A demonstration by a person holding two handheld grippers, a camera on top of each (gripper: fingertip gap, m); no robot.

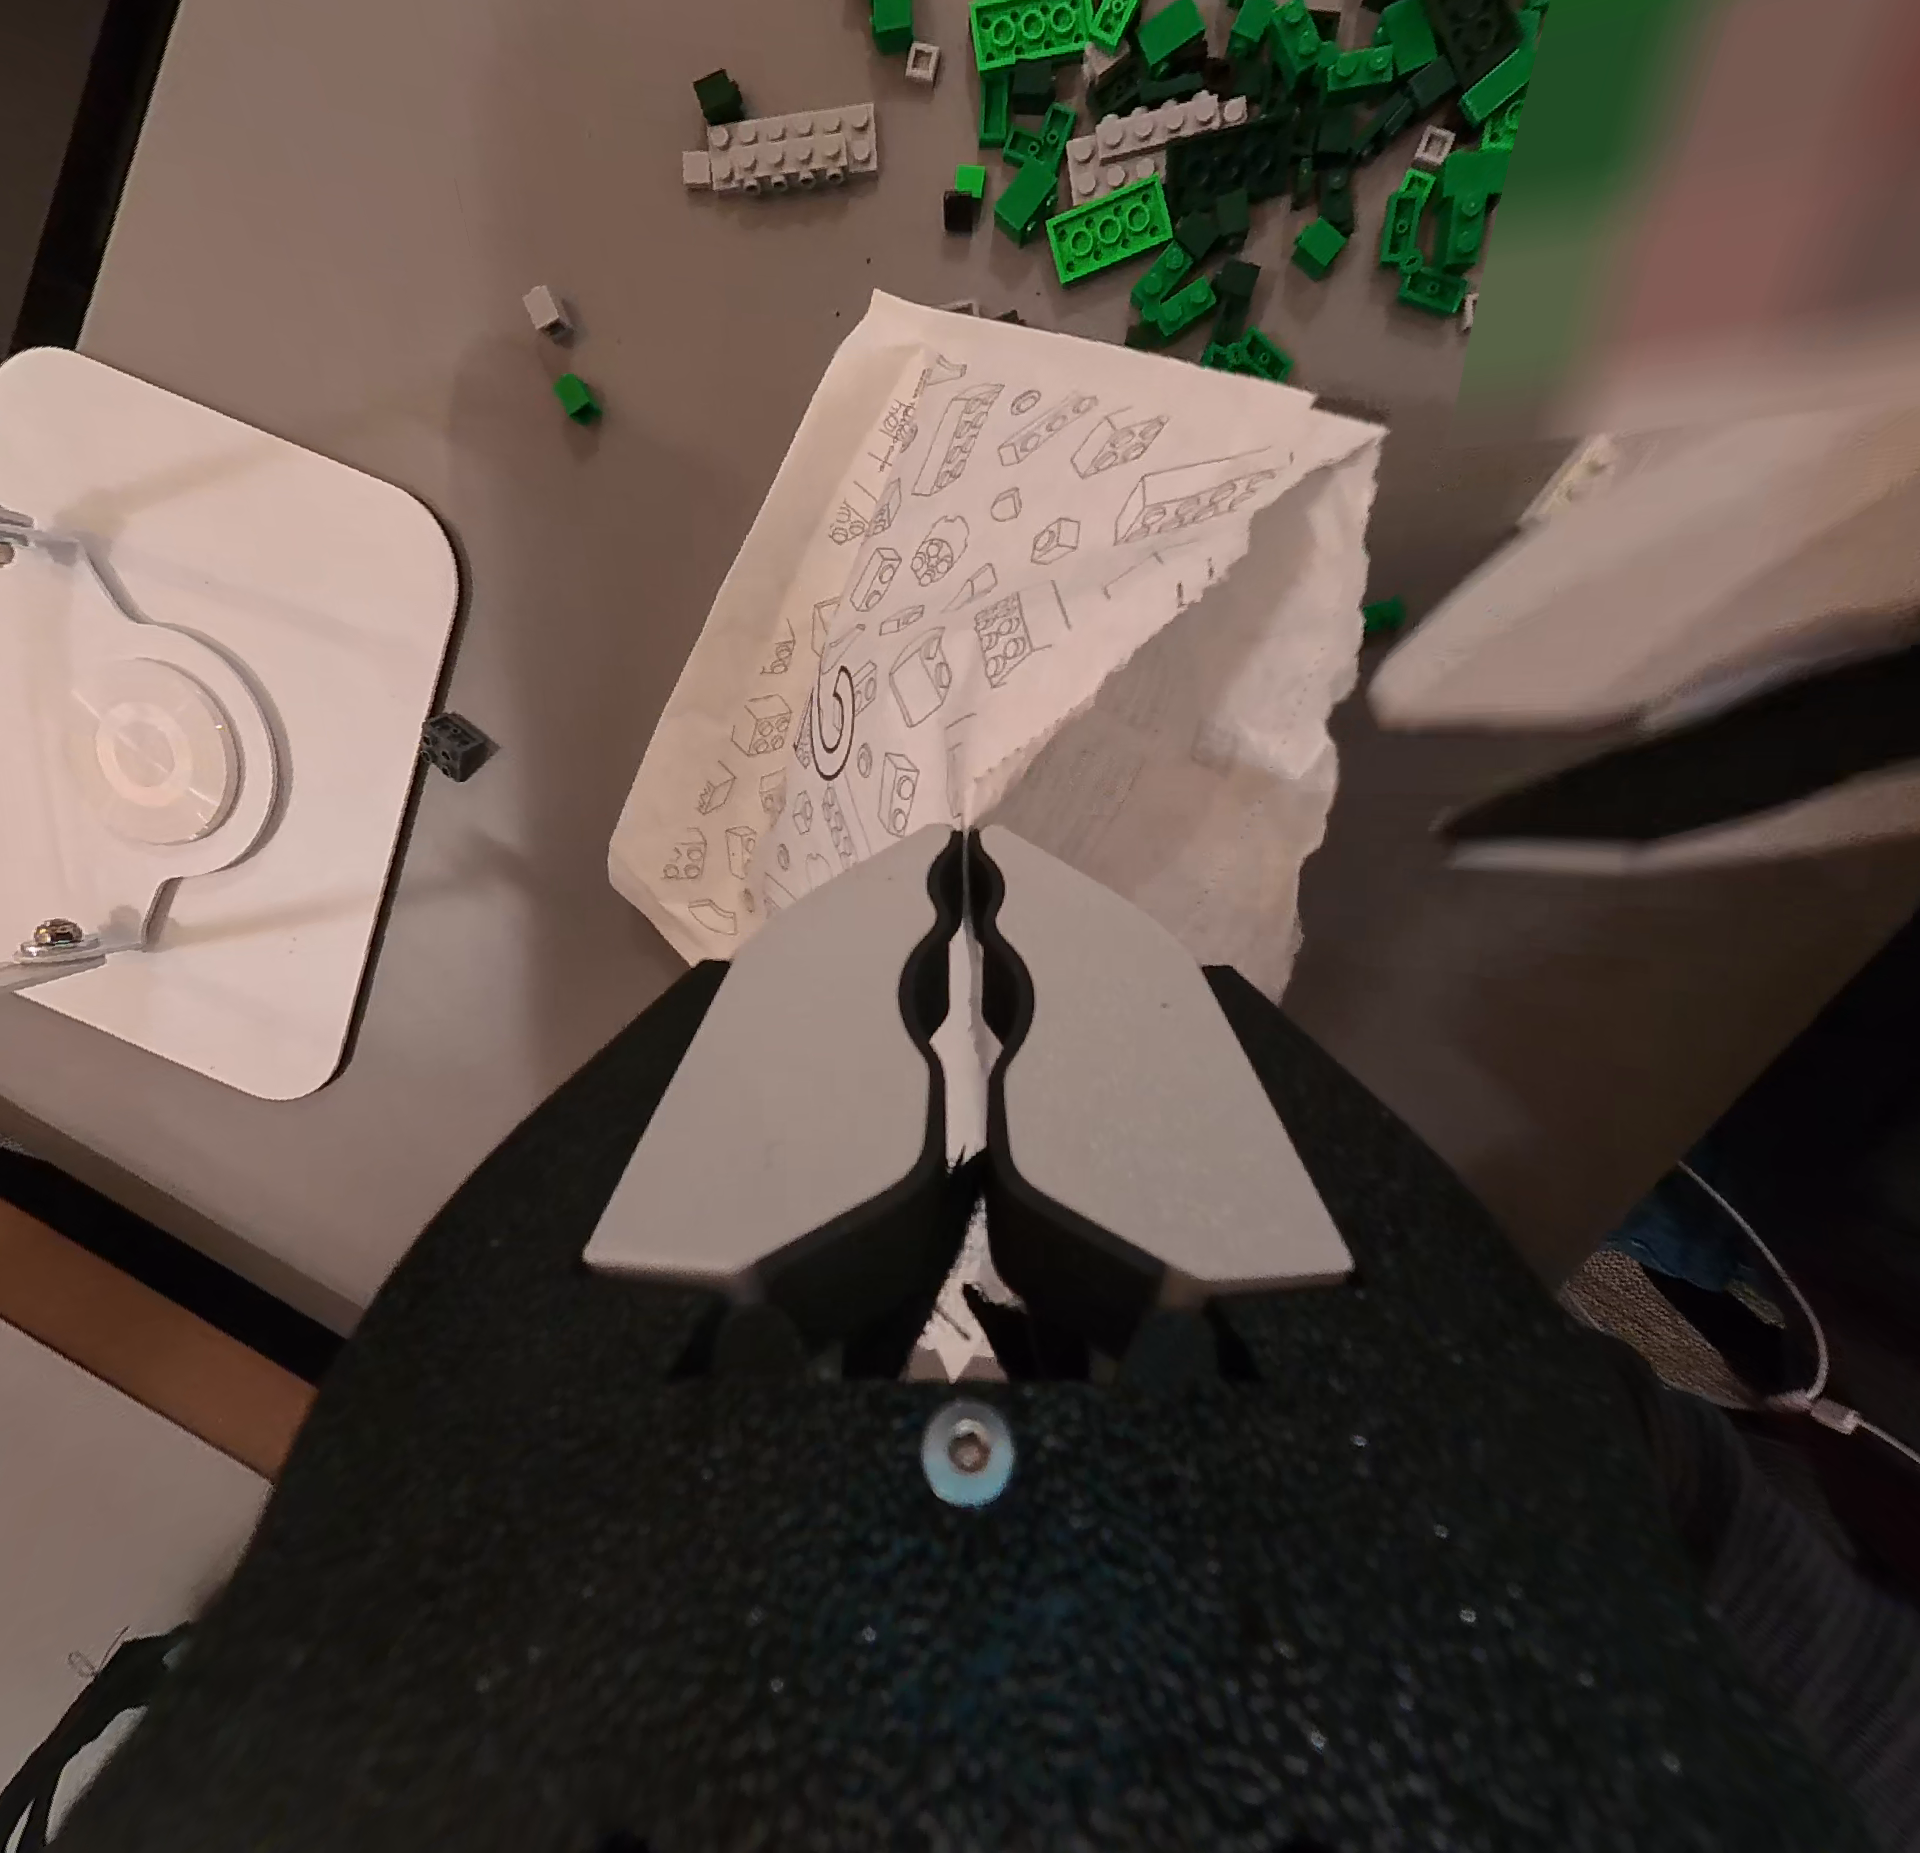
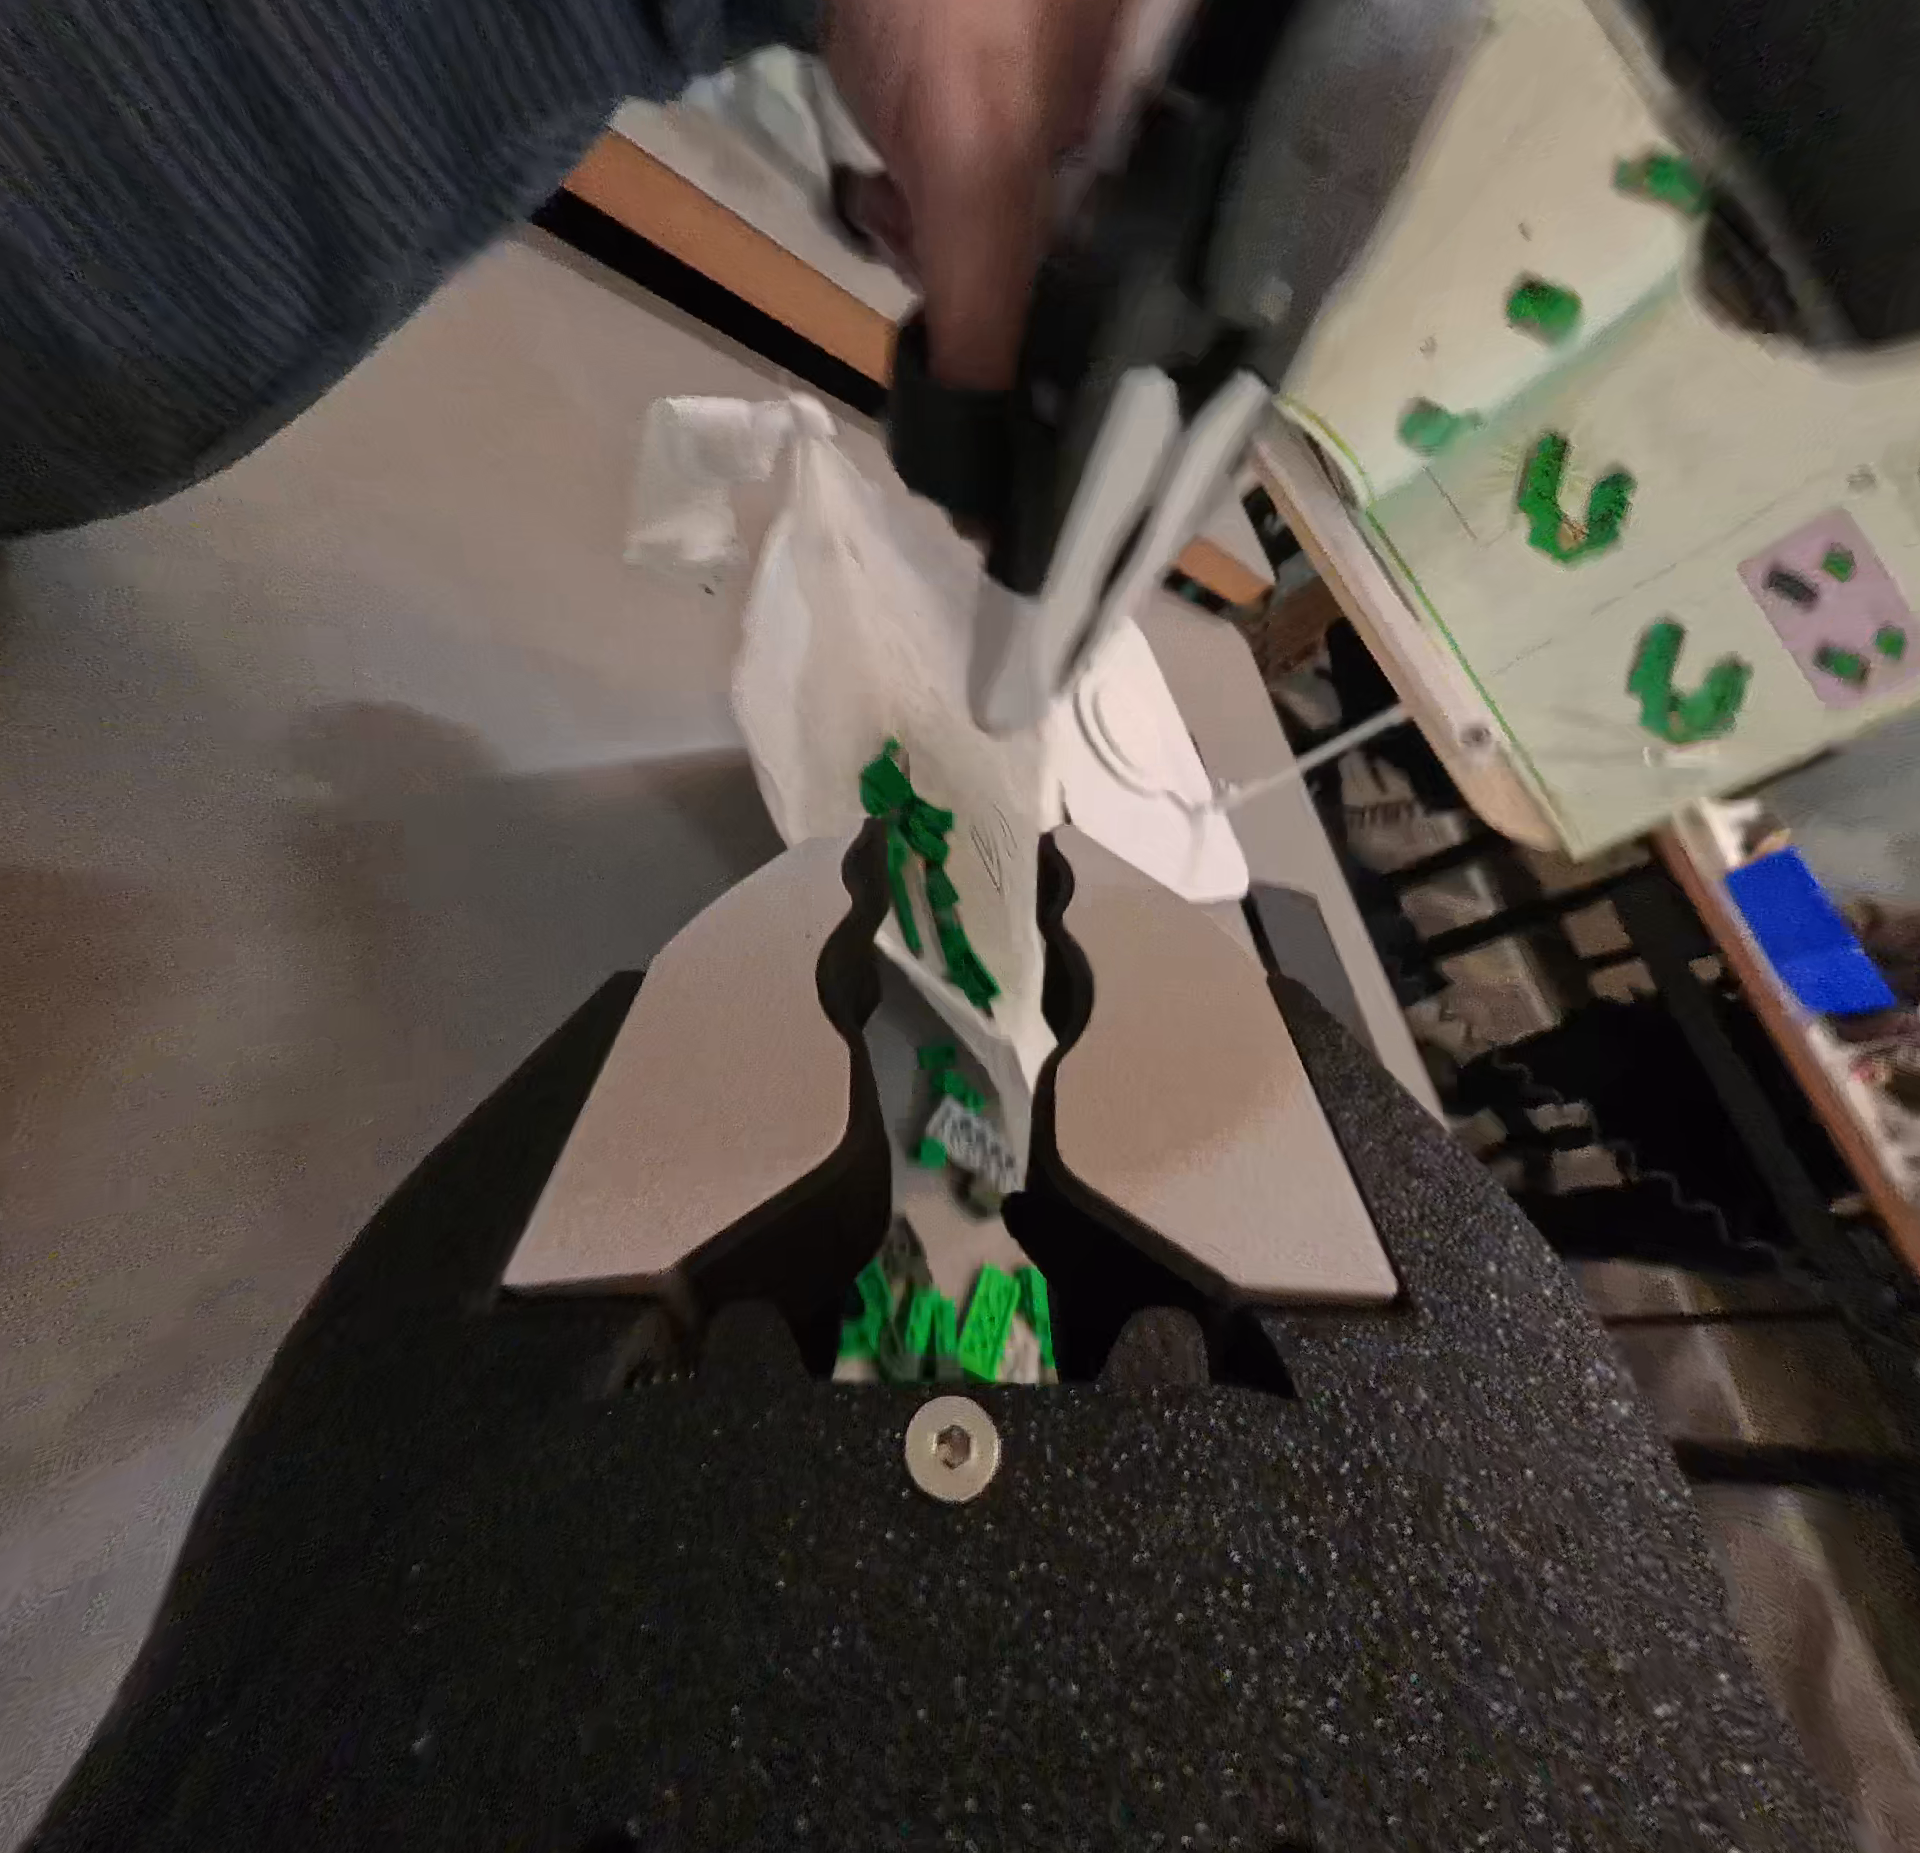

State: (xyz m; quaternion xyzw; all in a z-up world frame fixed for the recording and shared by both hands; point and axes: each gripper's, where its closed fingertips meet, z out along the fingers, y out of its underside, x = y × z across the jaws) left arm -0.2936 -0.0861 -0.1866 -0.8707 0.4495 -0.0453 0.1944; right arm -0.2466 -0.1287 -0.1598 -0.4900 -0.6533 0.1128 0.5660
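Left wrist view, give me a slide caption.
Left gripper pinching a printed paper bag beside scattered green bricks.

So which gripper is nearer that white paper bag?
Left. The left gripper is shut on the bag's torn edge. The right gripper hangs open just short of it, touching nothing that I can see.

I seem to be at a hobby or workshop bench rather than in a kitchen. My landmark is the grey tabletop (image 1: 343,193): a heap of green and grey toy bricks (image 1: 1247,130) lies scattered on its far part, and a white plate with a clear fixture (image 1: 208,723) sits on its left part. Beyond the table's edge, a wooden-edged board (image 2: 1558,432) stuck with green pieces tilts above dark, cluttered storage racks (image 2: 1538,1055).
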